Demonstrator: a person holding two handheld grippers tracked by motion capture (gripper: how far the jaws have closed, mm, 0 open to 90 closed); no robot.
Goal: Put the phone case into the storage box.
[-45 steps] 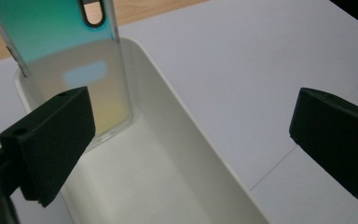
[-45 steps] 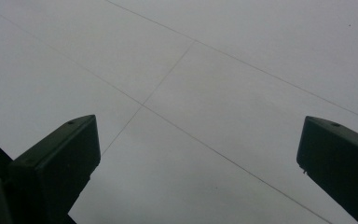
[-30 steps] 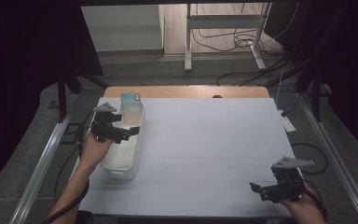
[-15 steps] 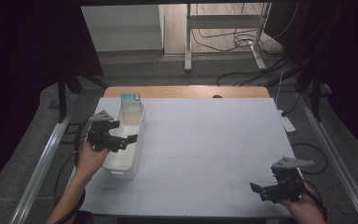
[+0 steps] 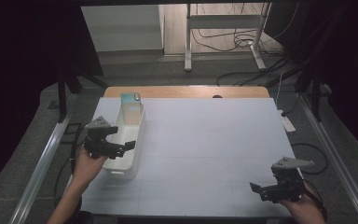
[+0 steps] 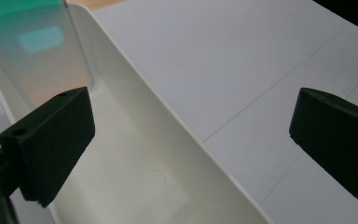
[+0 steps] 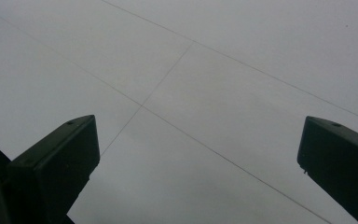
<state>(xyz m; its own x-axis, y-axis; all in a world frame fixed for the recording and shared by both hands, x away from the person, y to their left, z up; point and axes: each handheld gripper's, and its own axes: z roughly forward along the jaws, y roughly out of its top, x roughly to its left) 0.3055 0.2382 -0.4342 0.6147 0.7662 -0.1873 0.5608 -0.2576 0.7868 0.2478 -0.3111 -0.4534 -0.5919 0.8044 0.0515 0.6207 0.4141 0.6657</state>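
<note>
A white bin sits at the left of the pale table, a teal-topped phone case upright at its far end — the left gripper, jaws spread, hovers over the bin's near part; the right gripper waits wide open near the table's front right corner

White bin, plain and glossy, cream-toned inside; the card at its far end fades teal-green down to peach-orange, with a pale turquoise patch; both claws, left claw and right claw, matte black; worktop pale grey-white with thin grid lines, a wood-brown strip along its far edge
</note>
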